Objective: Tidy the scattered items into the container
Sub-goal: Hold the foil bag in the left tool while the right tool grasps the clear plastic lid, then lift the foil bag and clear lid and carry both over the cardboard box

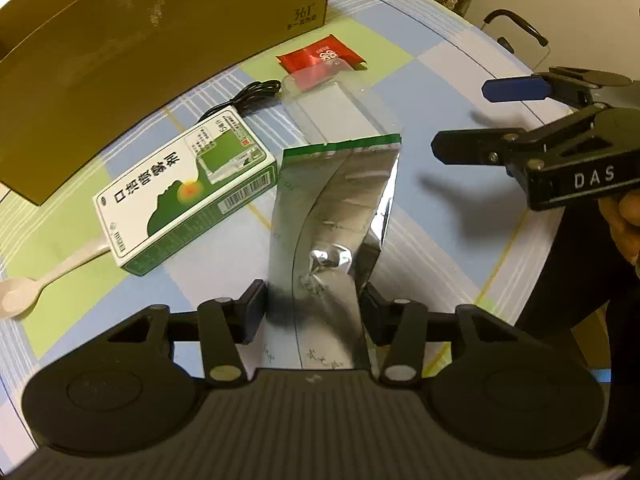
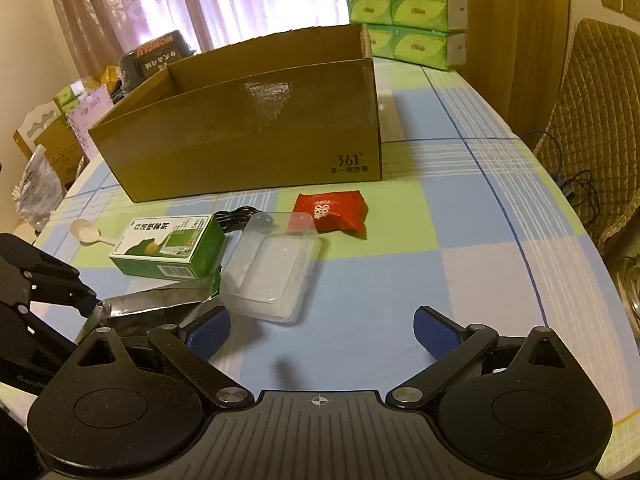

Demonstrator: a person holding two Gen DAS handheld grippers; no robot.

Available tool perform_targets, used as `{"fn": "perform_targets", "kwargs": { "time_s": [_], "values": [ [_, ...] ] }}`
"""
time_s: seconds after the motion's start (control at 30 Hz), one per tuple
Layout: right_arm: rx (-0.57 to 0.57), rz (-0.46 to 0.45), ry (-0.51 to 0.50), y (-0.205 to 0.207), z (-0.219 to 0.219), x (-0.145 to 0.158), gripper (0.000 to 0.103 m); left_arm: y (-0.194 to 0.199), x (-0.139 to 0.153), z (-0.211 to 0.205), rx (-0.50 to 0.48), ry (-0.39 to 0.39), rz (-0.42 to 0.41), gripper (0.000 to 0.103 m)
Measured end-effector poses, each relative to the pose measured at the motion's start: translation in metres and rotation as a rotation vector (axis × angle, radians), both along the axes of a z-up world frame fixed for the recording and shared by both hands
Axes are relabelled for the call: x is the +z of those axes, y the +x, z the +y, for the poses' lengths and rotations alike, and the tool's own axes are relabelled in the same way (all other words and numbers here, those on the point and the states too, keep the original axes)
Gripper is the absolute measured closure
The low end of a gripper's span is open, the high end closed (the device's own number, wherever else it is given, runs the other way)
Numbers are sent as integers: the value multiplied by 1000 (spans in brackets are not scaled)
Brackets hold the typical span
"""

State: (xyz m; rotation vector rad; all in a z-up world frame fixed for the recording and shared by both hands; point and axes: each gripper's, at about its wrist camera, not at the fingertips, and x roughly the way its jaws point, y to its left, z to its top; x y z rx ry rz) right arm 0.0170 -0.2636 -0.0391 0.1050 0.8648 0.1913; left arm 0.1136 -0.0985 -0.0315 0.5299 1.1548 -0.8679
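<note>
A: Left wrist view first. The left gripper has its jaws clenched on a silver foil pouch with a green top edge, which stands up from the jaws above the tabletop.

B: And the right one?

A: The right gripper has its jaws released, spread wide with nothing between the blue pads. It hangs over a bare blue square of the checked cloth. In the left view it comes in from the right, beside the pouch but apart from it, with a hand behind it.

B: Where is the container?

A: The cardboard box sits open at the far side of the tabletop; what lies inside cannot be seen. In front of it lie the loose things: a green and white medicine box, a pale plastic spoon just left of it, a coil of black cable behind it, a clear plastic tray to its right, and a red packet nearest the box, its corner behind the tray's rim.

B: Anything beyond?

A: Stacked green tissue packs at the tabletop's far end and a quilted chair on the right.
</note>
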Motion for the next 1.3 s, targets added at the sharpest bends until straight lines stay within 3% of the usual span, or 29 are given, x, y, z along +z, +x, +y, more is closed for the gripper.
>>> {"fn": "perform_targets", "kwargs": {
  "time_s": [0.47,0.8,0.83,0.9,0.97,1.0,1.3],
  "values": [
    [27,22,24,25,42,-8,1,-10,13,61,218,-18,-29,66],
    [51,67,-83,56,68,-24,1,-12,9,61,211,-52,-23,59],
    [52,66,-86,55,67,-24,6,-12,9,62,213,-56,-21,59],
    [60,71,-98,53,64,-24,27,-11,8,63,216,-62,-17,58],
    [60,86,-100,51,60,-25,30,-11,8,63,211,-63,-17,57],
    [64,89,-105,49,58,-25,43,-11,9,63,209,-65,-17,56],
    [107,96,-153,25,43,-20,43,-3,2,57,184,-32,13,48]
  ]
}}
